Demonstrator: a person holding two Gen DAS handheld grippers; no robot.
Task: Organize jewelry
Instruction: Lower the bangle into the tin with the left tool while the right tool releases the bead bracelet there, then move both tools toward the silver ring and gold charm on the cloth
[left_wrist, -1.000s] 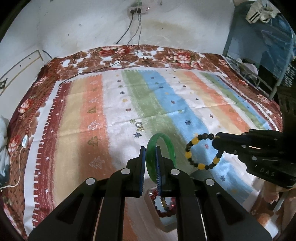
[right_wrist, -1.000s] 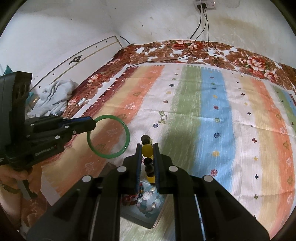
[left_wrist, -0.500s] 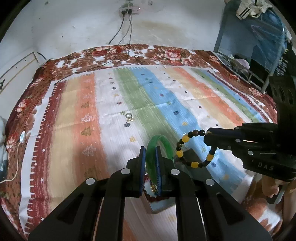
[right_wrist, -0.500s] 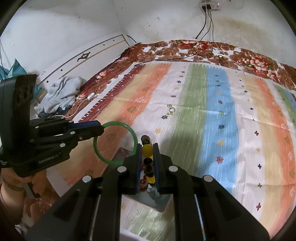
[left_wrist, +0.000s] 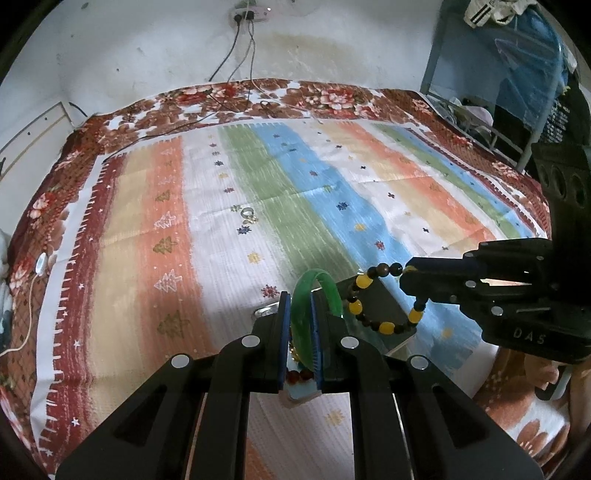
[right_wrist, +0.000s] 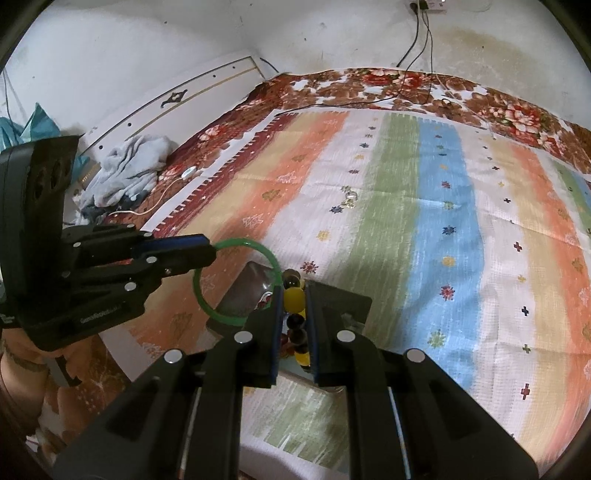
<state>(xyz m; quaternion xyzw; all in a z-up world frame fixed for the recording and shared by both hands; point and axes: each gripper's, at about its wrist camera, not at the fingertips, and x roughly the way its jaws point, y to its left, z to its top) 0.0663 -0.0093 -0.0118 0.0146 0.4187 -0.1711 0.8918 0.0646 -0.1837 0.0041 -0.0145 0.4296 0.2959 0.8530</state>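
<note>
Left gripper (left_wrist: 300, 325) clamps the green bangle (left_wrist: 320, 285); right gripper (right_wrist: 293, 325) pinches the bead bracelet (right_wrist: 294, 300). Only the right wrist view shows crumpled clothes (right_wrist: 125, 166) at ten o'clock.

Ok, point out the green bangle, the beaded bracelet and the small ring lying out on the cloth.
green bangle (right_wrist: 272, 259): right wrist view, upper right arc of the hoop.
beaded bracelet (left_wrist: 387, 326): left wrist view, yellow bead at the loop's bottom.
small ring (left_wrist: 246, 212): left wrist view, the ring's band.
</note>
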